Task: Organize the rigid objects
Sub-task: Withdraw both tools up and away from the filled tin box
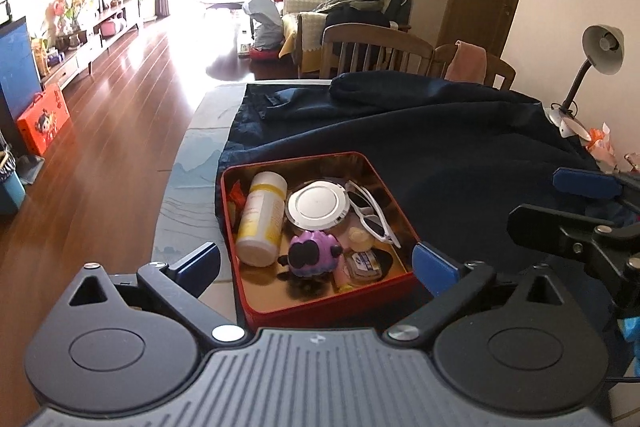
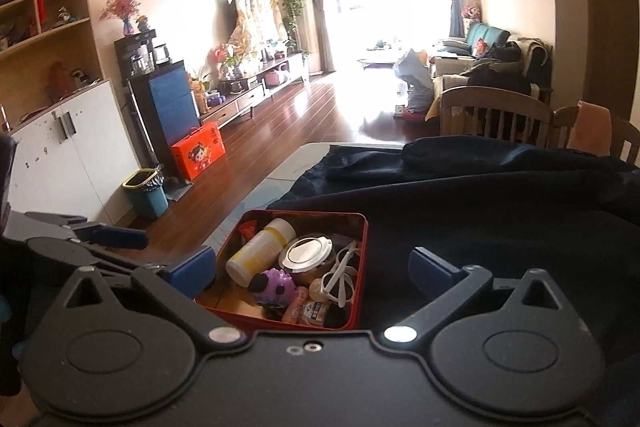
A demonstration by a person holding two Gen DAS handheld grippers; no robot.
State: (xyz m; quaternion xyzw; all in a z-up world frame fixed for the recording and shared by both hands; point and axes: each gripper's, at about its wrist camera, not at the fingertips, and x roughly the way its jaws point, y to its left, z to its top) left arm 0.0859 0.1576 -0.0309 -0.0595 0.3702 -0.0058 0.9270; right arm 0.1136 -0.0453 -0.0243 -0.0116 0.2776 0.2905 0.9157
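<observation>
A red tin box [image 1: 296,157] [image 2: 304,213] with a gold inside sits on a dark blue cloth [image 1: 460,147] near the table's left edge. It holds a white and yellow bottle [image 1: 260,219] [image 2: 256,255], a round silver disc [image 1: 318,205], white sunglasses [image 1: 372,211], a purple toy [image 1: 312,253] [image 2: 276,287] and small packets. My left gripper [image 1: 316,267] stands open, its pads on either side of the box's near end, touching nothing. My right gripper [image 2: 312,269] is open too, just behind the box, and shows at the right of the left wrist view [image 1: 568,205].
The cloth [image 2: 500,207] covers most of the table [image 1: 188,187]. Wooden chairs [image 1: 376,51] stand at the far side. A grey desk lamp [image 1: 600,55] stands at the right by the wall. Left of the table the wooden floor [image 1: 100,147] drops away, with a bin [image 2: 146,193].
</observation>
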